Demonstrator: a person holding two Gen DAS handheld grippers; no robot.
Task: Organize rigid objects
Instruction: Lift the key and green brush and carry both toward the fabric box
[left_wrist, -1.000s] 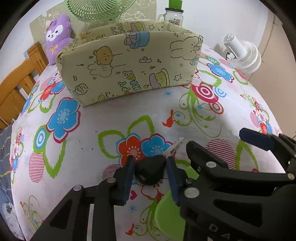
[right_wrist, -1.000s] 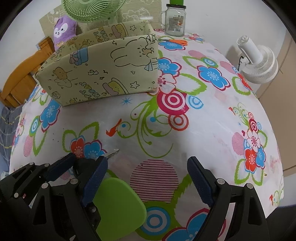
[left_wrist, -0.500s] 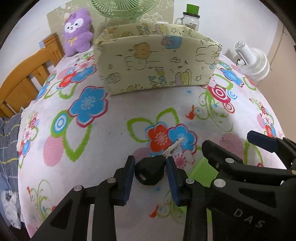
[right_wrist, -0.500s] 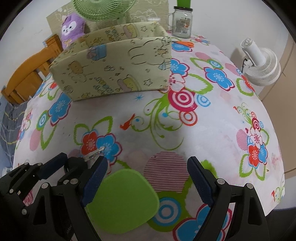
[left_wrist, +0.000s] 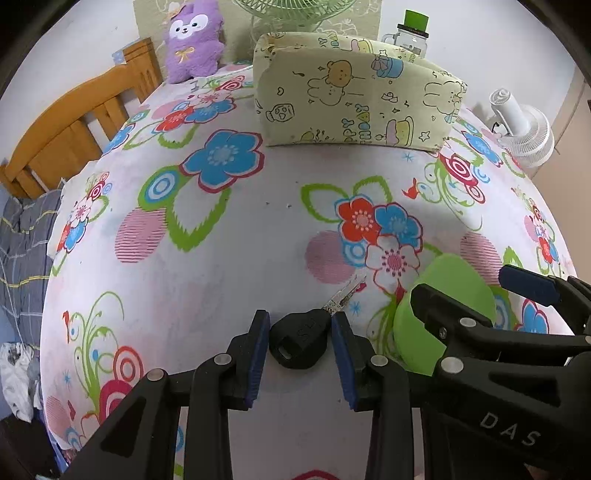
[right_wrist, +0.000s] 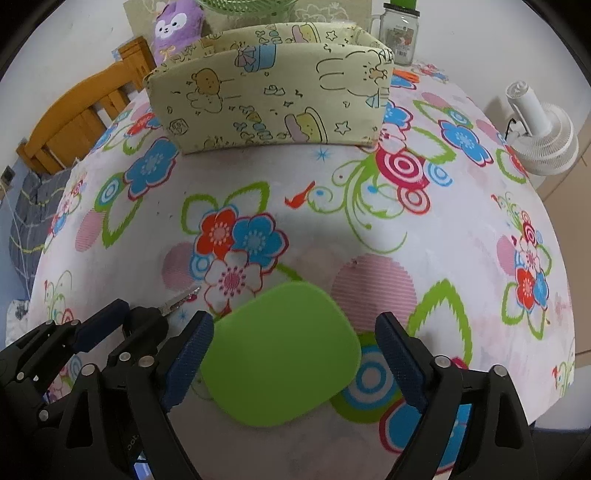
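Observation:
A black-headed key (left_wrist: 300, 341) lies on the flowered tablecloth between the blue pads of my left gripper (left_wrist: 299, 345). The pads stand just beside the key head with thin gaps, so the gripper is open. Its silver blade (left_wrist: 343, 295) points forward right. A flat green rounded lid (right_wrist: 280, 356) lies on the cloth between the wide-open fingers of my right gripper (right_wrist: 291, 362), touching or nearly touching the left pad. The lid also shows in the left wrist view (left_wrist: 443, 314). A yellow cartoon-print fabric box (left_wrist: 358, 107) (right_wrist: 273, 99) stands at the far side of the table.
A glass jar with a green lid (right_wrist: 400, 33) and a green fan (left_wrist: 291, 11) stand behind the box. A purple plush (left_wrist: 194, 38) sits at the back left. A white fan (right_wrist: 543, 133) stands off the right edge. A wooden headboard (left_wrist: 74, 122) is left.
Both grippers have drawn back toward the near edge of the table. The left gripper's pads have parted slightly from the key head. The green lid now lies fully between the right fingers.

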